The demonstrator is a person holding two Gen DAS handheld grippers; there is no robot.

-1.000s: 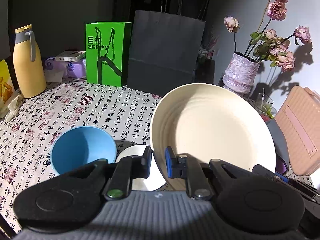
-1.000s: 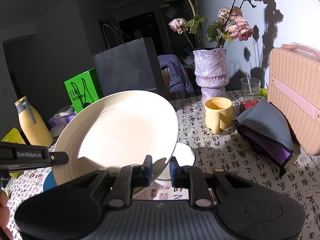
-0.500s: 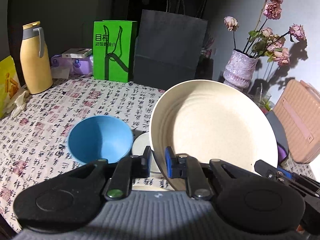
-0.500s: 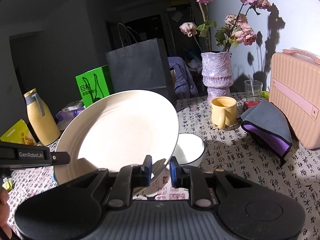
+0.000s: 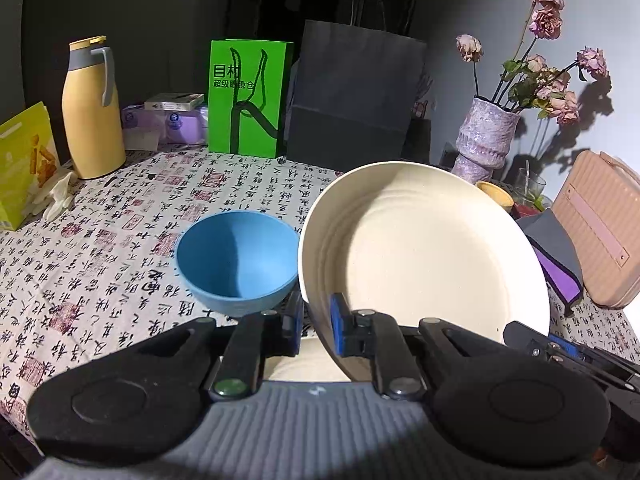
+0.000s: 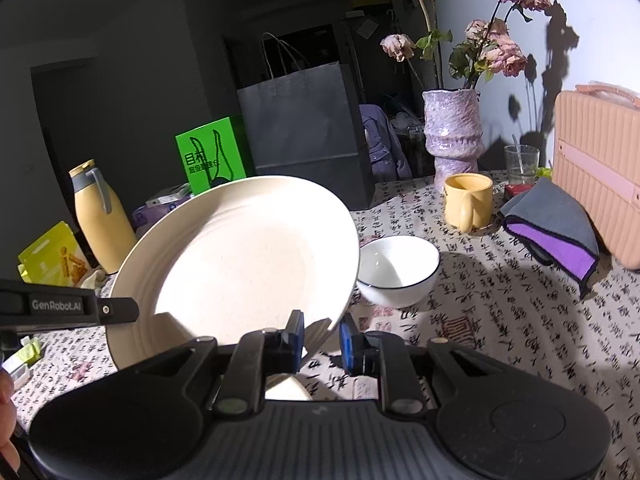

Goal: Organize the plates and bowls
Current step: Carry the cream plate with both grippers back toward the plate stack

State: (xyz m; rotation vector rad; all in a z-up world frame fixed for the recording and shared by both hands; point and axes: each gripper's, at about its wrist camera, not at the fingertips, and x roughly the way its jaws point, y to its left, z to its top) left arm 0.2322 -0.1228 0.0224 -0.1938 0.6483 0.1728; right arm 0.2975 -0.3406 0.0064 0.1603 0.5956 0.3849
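Your left tongs [image 5: 314,322] and your right tongs [image 6: 321,338] are both pinching the rim of the same cream plate [image 5: 424,256], each nearly closed with only the thin rim between the pads. You are holding the plate tilted above the table [image 5: 100,240], its hollow side facing the cameras, one tongs on each side of its near edge.

The step in hand, as I judge it, is carrying this plate to a place where it can lie or stack. Under the plate, near your tongs, a second pale dish [image 5: 304,360] is showing; I cannot tell if it is a plate or a bowl, but it may be the target.

The blue bowl [image 5: 236,264] is standing on the cloth just beside the plate on its left side. The white bowl [image 6: 398,276] is standing on the other side, near the plate's right edge.

The next move is asking you to bring the plate level and lower it with both tongs together, keeping its edges apart from the two bowls. Only when the plate is resting should you open the tongs, because a thin rim can slip.
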